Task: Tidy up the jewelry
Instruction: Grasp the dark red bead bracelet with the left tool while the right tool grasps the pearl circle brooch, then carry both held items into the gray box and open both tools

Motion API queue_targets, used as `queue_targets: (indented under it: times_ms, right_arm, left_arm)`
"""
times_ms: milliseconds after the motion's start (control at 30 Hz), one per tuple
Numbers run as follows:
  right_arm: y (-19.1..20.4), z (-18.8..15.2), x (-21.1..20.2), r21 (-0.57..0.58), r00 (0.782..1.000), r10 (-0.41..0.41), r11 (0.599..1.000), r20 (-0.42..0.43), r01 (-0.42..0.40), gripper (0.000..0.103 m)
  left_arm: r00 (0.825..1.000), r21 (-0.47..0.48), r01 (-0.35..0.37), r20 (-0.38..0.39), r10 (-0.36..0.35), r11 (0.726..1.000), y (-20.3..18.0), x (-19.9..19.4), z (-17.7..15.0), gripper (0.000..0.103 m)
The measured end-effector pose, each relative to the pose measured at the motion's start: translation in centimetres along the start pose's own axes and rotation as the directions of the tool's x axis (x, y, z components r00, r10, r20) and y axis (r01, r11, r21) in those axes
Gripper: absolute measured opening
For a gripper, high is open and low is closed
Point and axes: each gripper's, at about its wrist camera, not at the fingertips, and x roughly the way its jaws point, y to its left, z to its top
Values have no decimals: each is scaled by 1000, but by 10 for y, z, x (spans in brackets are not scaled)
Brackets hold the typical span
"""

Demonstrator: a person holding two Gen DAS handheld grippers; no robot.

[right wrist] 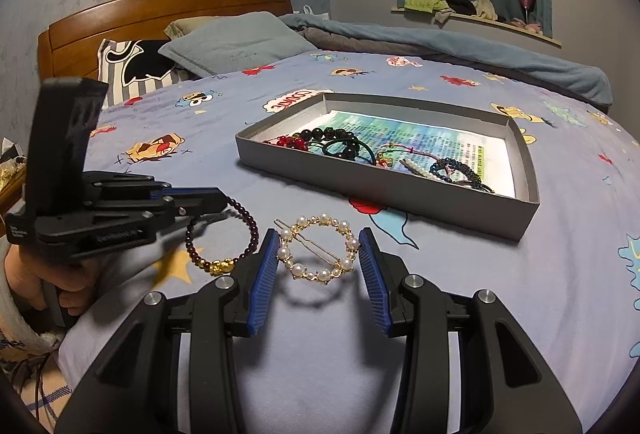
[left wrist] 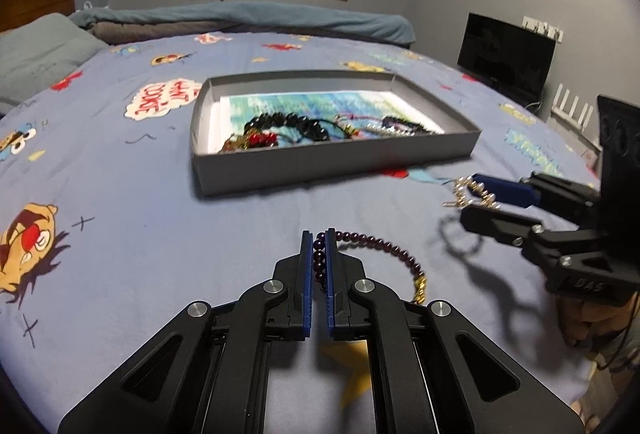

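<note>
Left hand-held gripper pinches garnet bracelet | pearl clip between right's pads

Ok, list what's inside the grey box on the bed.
The grey box holds a printed paper liner, a black bead bracelet, red beads, a pearl clip and a dark braided bracelet. The pile hides what lies beneath it.

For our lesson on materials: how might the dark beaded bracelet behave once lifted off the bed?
The dark beaded bracelet, pinched in the left tongs, is separate beads strung in a loop, so it probably droops rather than staying round. The gold charm likely swings lowest. Round beads may slip.
</note>
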Motion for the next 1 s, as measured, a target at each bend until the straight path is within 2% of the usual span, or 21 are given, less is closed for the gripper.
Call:
queue_targets:
  times_ms: [333, 800, 1000]
  right_arm:
    - [-12, 11, -7, 62, 1000, -17, 998, 19, 16, 41]
    - [-19, 43, -4, 36, 998, -59, 998, 25, 58, 41]
    - [-36, 56, -1, 70, 997, -67, 995, 28, 65, 41]
  left_arm:
    - [998, 19, 27, 63, -29, 999, -11, -13, 19, 6]
    - [989, 68, 44, 141, -54, 997, -23, -25, 67, 6]
    - [986, 71, 46, 158, -57, 996, -21, -21, 90, 6]
